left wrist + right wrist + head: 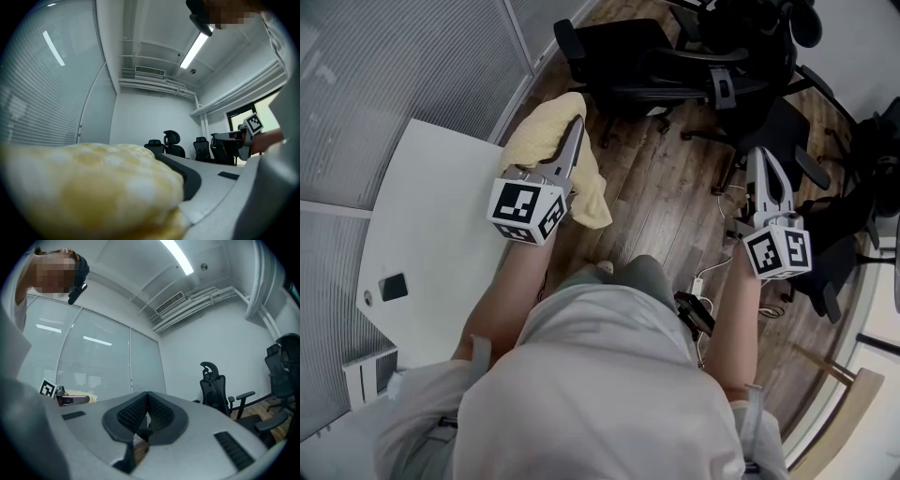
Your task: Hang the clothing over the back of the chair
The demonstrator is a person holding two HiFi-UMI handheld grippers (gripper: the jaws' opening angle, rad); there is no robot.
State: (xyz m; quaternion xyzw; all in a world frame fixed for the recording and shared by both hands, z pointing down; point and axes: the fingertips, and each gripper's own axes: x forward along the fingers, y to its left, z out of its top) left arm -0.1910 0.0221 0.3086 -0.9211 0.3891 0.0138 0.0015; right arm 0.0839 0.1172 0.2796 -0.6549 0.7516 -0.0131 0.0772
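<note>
A pale yellow piece of clothing (592,199) hangs bunched from my left gripper (577,127), which is shut on it and held out level over the wood floor beside the white table. In the left gripper view the cloth (89,187) fills the lower left and covers one jaw. My right gripper (760,156) is held out to the right, shut, with its ribbed pads (136,411) meeting and nothing between them. Black office chairs (628,56) stand ahead of both grippers, the nearest one (773,127) just beyond the right gripper. Its back shows upright in the right gripper view (213,387).
A white table (431,234) with a small dark flat object (393,286) lies at my left, along a glass wall with blinds (384,84). More black chairs (862,178) crowd the right side. Cables and a power strip (698,281) lie on the wood floor by my feet.
</note>
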